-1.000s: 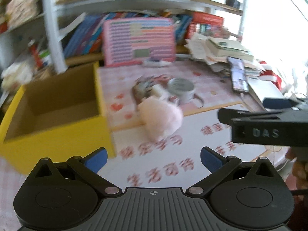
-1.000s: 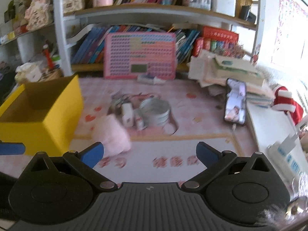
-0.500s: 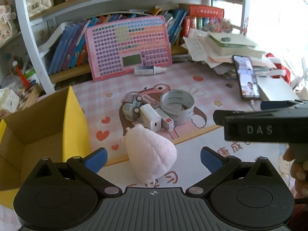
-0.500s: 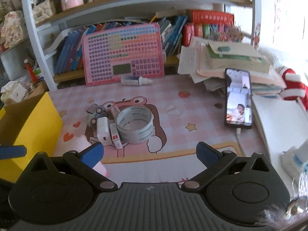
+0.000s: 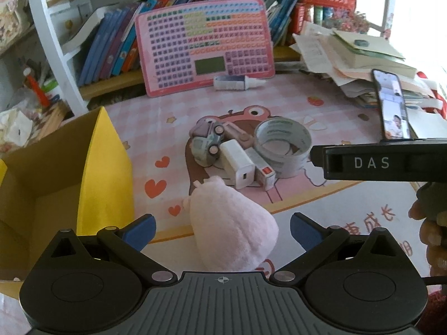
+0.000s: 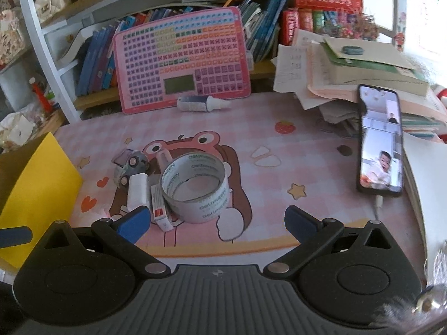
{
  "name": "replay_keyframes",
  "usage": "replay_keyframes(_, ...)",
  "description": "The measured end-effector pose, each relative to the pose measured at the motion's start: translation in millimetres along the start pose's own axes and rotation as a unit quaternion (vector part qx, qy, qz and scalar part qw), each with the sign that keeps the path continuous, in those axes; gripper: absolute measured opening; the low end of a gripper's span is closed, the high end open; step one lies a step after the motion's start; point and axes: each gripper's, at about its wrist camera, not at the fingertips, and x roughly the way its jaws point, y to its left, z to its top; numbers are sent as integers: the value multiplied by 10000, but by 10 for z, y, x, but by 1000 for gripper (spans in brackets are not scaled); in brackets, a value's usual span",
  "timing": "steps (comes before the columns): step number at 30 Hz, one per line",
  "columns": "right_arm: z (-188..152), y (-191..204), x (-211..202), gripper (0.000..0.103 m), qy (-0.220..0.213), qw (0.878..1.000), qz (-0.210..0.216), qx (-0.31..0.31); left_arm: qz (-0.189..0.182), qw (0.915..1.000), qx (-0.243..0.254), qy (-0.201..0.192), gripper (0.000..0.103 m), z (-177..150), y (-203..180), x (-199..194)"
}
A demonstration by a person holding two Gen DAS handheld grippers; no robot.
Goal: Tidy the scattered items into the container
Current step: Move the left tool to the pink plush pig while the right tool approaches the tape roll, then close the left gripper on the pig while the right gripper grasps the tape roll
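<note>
Where pink desk mat [image 6: 279, 150] ends, bookshelf [image 6: 83, 11] rises, contents apparently books.

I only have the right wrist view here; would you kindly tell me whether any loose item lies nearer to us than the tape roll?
Observer: Yes. A pink plush toy lies on the mat just in front of the white charger, outside your picture.
Operator: Thank you. Is the left tool holding it?
Observer: No. That tool is open, with a finger on either side of the toy and neither touching it.
Operator: And is anything in the yellow box yet?
Observer: The part of its inside that the left wrist view shows is bare cardboard.
</note>
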Motion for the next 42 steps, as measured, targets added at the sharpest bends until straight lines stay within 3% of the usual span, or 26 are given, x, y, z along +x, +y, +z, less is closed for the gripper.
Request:
replay_keyframes(20,306,93,961,103,480,9974,368,-394,-85,9957,-538,744,102,69,109,603)
replay_keyframes(32,327,171,1051,103,544,9956,602,-468,-211,9924,-698,990,100,60,107,792)
replay_keyframes(42,274,69,1097,99,527,9970,436,-369,-424,9871,-1007,1171,97,42,152,835)
